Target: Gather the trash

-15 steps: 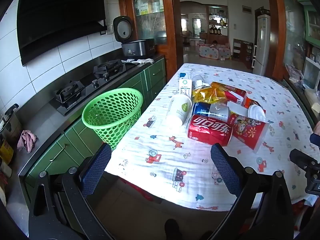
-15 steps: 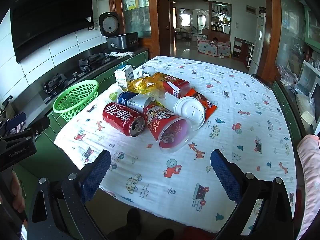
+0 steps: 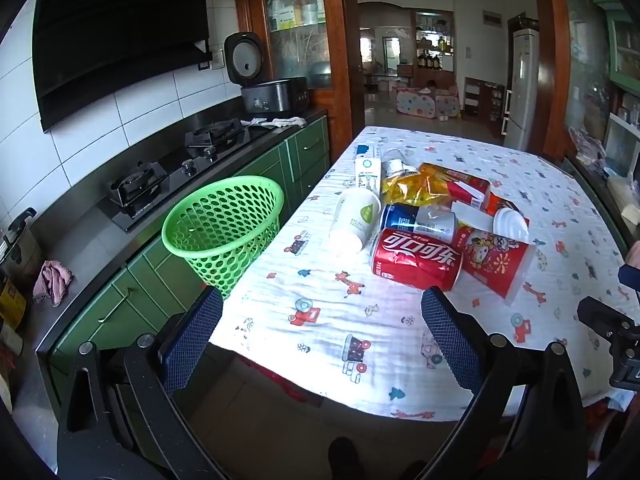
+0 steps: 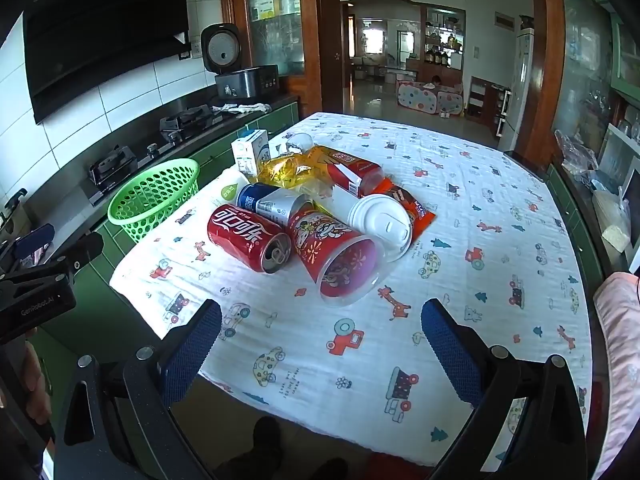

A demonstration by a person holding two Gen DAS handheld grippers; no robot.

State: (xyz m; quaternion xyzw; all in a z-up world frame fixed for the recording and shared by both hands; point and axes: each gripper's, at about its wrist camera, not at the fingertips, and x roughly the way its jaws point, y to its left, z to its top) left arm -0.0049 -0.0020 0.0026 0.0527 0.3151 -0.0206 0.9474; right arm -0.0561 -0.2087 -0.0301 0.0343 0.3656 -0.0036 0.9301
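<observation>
Almost nothing has changed over the last half second: the trash pile lies exactly as it did, the green basket is just as empty, and both views are framed as before. In my judgement that means collecting has not begun, and both hands are lined up short of the first pick.

Taking the basket as the landmark, the table with its cartoon-printed cloth is the largest thing, stretching away to the basket's right. The basket perches on the table's left edge, partly overhanging the gap toward the green counter cabinets, so a hard drop or a nudge could tip it off. Right of the basket, near but apart from it, lies the pile. The red printed cup lies on its side, mouth toward the camera. The red cola can lies on its side touching it, on the basket side. Behind these are a blue and silver can, a white paper cup nearest the basket, a yellow wrapper, a small milk carton standing upright, and a white lid.

The left gripper hangs with jaws spread wide and nothing between them, over bare cloth just short of the cola can. The right gripper is likewise spread and empty, short of the red printed cup. Bare cloth surrounds the pile on the near and far-right sides, leaving free room to approach.
</observation>
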